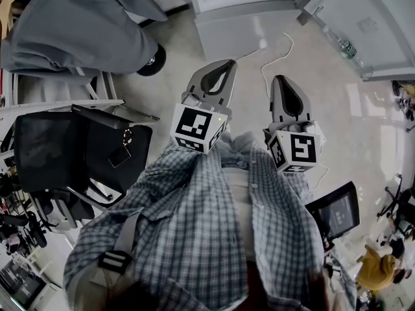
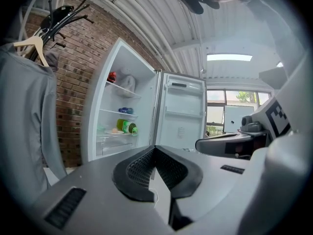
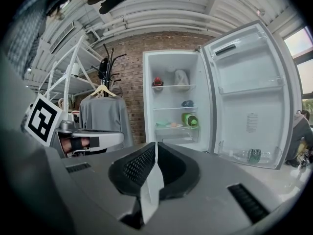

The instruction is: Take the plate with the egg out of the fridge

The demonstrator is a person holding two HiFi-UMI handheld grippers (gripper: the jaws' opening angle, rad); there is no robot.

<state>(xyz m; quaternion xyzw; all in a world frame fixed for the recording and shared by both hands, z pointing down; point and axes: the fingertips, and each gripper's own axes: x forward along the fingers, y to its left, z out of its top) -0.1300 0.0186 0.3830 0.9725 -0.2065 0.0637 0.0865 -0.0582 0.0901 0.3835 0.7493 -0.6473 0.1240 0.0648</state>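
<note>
Jaws of my left gripper (image 2: pixel 155 151) are shut tip to tip, with nothing held. My right gripper (image 3: pixel 156 148) is just beside it, likewise pressed closed and empty. Both point at the open fridge (image 3: pixel 149 82), well apart from my tips.

The plate (image 3: pixel 173 126) sits on a middle shelf (image 3: pixel 164 128), straight ahead of the right tips and above them. A pale lump on it is judged to be the egg (image 3: pixel 173 124). A green bottle (image 3: pixel 190 119) lies on its side just to the right of the plate. The door (image 3: pixel 254 82) stands swung wide, further right.

Risks:
- Neither gripper can take the plate until its jaws are opened.
- A careless pull could knock the bottle and set it rolling.
- Any tilt of the plate could send the egg off the edge.

Not established:
- The plate's rim is too small to read.
- Whether the bottle touches the plate cannot be told.
- The head view cuts the fridge off at its base.
</note>
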